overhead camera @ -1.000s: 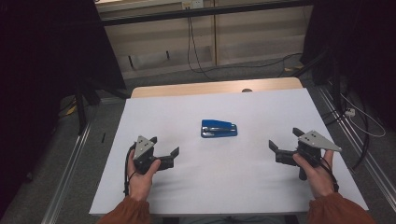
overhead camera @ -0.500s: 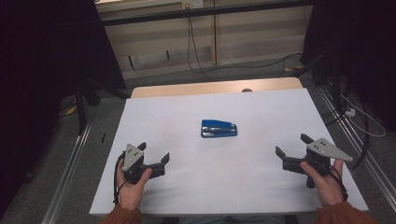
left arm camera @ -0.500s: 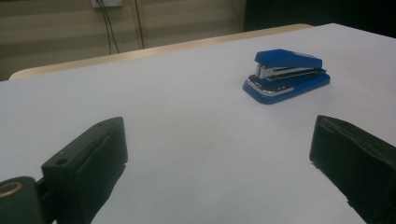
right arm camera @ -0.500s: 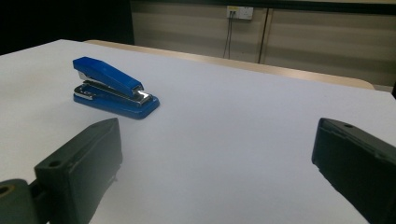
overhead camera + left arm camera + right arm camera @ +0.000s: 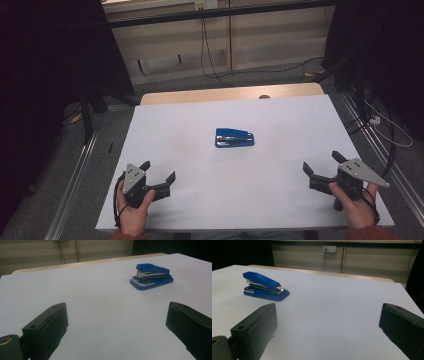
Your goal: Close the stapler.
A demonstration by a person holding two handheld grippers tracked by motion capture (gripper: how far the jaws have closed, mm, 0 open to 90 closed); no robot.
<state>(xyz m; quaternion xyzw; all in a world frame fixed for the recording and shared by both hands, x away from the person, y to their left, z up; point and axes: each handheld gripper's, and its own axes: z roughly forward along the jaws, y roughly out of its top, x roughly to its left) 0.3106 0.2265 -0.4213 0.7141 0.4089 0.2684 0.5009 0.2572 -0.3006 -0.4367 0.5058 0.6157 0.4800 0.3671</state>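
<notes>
Two hand-held grippers are held low over the near edge of the worktop (image 5: 280,107), and nothing is gripped by either. The left hand-held gripper (image 5: 161,175) is seen at the near left corner in the high view, with its jaws spread wide and pointed toward the middle of the white surface. The right hand-held gripper (image 5: 322,165) is held at the near right corner, likewise wide, with its jaws turned inward and forward.

One blue stapler (image 5: 234,138) lies alone near the middle of the worktop, well apart from both tools. It is seen in the left gripper view (image 5: 151,276) ahead and to the right of the jaws, and in the right gripper view (image 5: 265,286) ahead and to the left. The stapler rests flat on its base, with its arm closed down and its long side set across the worktop. No contact with it has been made.

The step in hand is judged to be the very start, an approach not yet begun. For the next move, one gripper would need to be carried forward and inward until the stapler sits between its jaws. The jaws would best be lined up across the narrow width of the body rather than its length. A level, low approach is called for, since the stapler could be pushed along the smooth surface if it is struck first by one jaw.
</notes>
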